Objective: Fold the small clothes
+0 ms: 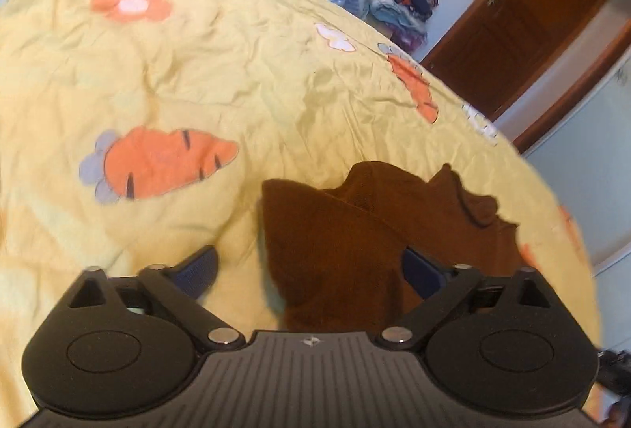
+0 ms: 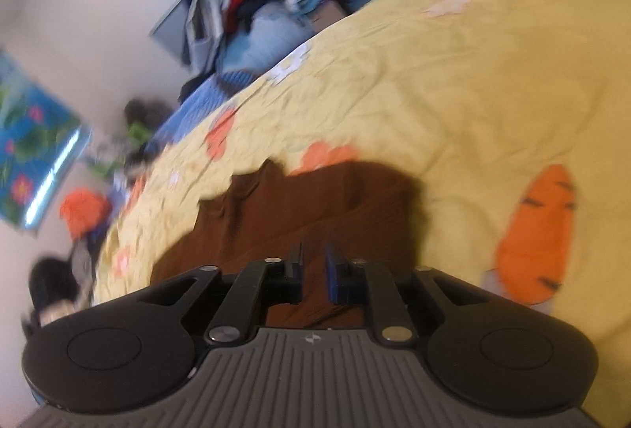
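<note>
Reading my left gripper [image 1: 311, 266] as spread wide and empty with the brown garment [image 1: 355, 230] just ahead, its right finger over the cloth, while my right gripper [image 2: 314, 270] (narrowly parted, gripping nothing) hangs directly above it, long axis running forward-left.

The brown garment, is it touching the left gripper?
Cannot tell. In the left wrist view the brown garment lies between the wide-open fingers of the left gripper and hides part of one finger, but no contact or gap shows plainly.
</note>
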